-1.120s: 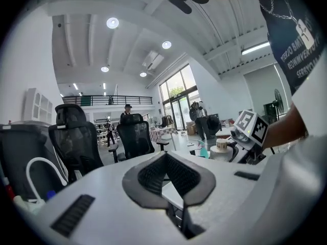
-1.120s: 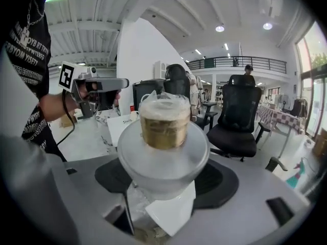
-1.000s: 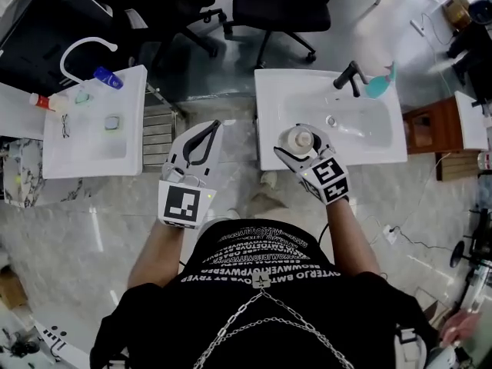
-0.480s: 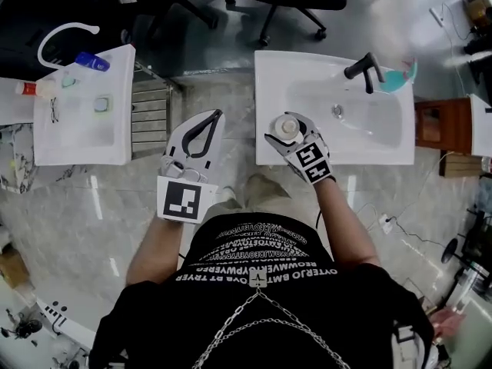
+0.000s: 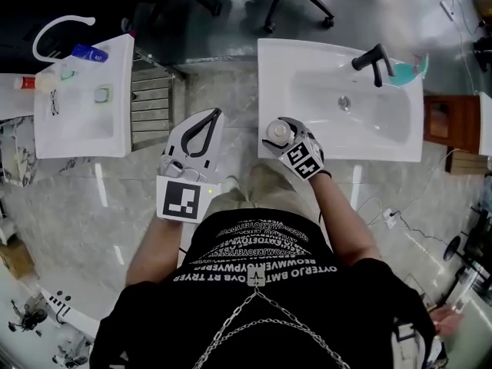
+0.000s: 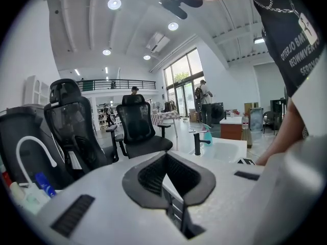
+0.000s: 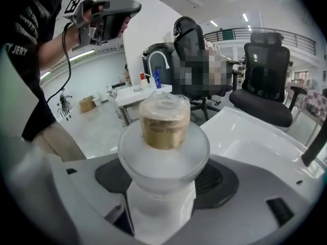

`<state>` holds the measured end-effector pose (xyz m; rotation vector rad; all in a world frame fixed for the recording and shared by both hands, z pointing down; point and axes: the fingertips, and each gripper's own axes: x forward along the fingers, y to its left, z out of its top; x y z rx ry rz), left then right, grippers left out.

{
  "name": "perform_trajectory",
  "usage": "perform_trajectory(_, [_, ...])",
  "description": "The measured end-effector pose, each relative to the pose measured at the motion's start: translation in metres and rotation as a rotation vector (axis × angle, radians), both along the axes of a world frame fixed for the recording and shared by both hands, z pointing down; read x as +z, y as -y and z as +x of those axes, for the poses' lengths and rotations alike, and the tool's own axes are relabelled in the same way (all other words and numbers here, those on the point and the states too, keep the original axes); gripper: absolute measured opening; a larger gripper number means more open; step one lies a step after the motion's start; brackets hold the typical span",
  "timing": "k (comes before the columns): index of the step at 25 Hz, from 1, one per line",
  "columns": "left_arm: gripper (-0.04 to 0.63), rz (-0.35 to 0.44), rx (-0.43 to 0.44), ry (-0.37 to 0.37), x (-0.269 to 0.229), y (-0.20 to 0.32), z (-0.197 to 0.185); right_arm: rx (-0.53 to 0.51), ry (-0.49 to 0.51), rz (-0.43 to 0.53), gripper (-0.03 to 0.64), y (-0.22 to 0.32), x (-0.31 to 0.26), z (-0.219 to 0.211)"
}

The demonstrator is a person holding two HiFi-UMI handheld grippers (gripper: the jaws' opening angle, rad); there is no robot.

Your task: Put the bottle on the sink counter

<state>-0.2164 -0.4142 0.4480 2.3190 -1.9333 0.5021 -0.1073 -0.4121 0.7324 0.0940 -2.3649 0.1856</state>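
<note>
Right claw [image 5: 278, 129] clamped on bottle [image 7: 164, 129], held over the sink counter [image 5: 269, 75] near corner. Left claw [image 5: 215, 114] together, empty. Probable step: placement. Seat base flat beneath claw, then release.

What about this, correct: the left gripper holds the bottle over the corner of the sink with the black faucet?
No: the right gripper holds the bottle, as the right gripper view shows, over the corner of the sink with the black faucet.
</note>
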Motion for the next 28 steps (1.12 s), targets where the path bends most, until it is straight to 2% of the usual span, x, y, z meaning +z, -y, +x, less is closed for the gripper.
perform_trajectory(6, [0.006, -0.004, 0.009, 0.01, -0.002, -0.005, 0.004, -0.02, -0.045, 0.012, 0.332, -0.012, 0.018, 0.011])
perform_trajectory(13, [0.006, 0.006, 0.003, 0.008, -0.009, -0.018, 0.004, -0.013, -0.026, 0.082, 0.334, -0.02, 0.023, 0.014])
perform_trajectory(15, [0.006, 0.011, 0.011, 0.014, -0.013, -0.024, 0.006, -0.001, 0.003, 0.061, 0.366, -0.021, 0.022, 0.015])
perform_trajectory(18, [0.006, 0.024, 0.028, 0.027, -0.022, -0.033, 0.01, 0.019, 0.064, 0.035, 0.378, -0.026, 0.006, 0.021])
perform_trajectory(21, [0.006, 0.045, 0.029, 0.024, -0.034, -0.042, 0.008, 0.102, 0.137, 0.012, 0.393, -0.018, -0.025, 0.042])
perform_trajectory(23, [0.006, 0.064, 0.03, 0.011, -0.043, -0.049, 0.008, 0.227, 0.235, -0.006, 0.394, -0.004, -0.06, 0.068])
perform_trajectory(25, [0.006, 0.077, 0.031, -0.004, -0.051, -0.059, 0.008, 0.342, 0.323, 0.023, 0.391, 0.006, -0.103, 0.096])
perform_trajectory(26, [0.006, 0.086, 0.032, -0.009, -0.055, -0.064, 0.007, 0.386, 0.348, 0.066, 0.337, 0.01, -0.126, 0.109])
perform_trajectory(27, [0.006, 0.095, 0.034, -0.012, -0.06, -0.069, 0.007, 0.424, 0.356, 0.126, 0.219, 0.012, -0.149, 0.12])
perform_trajectory(28, [0.006, 0.105, 0.038, -0.014, -0.065, -0.073, 0.006, 0.455, 0.35, 0.191, 0.072, 0.014, -0.171, 0.129])
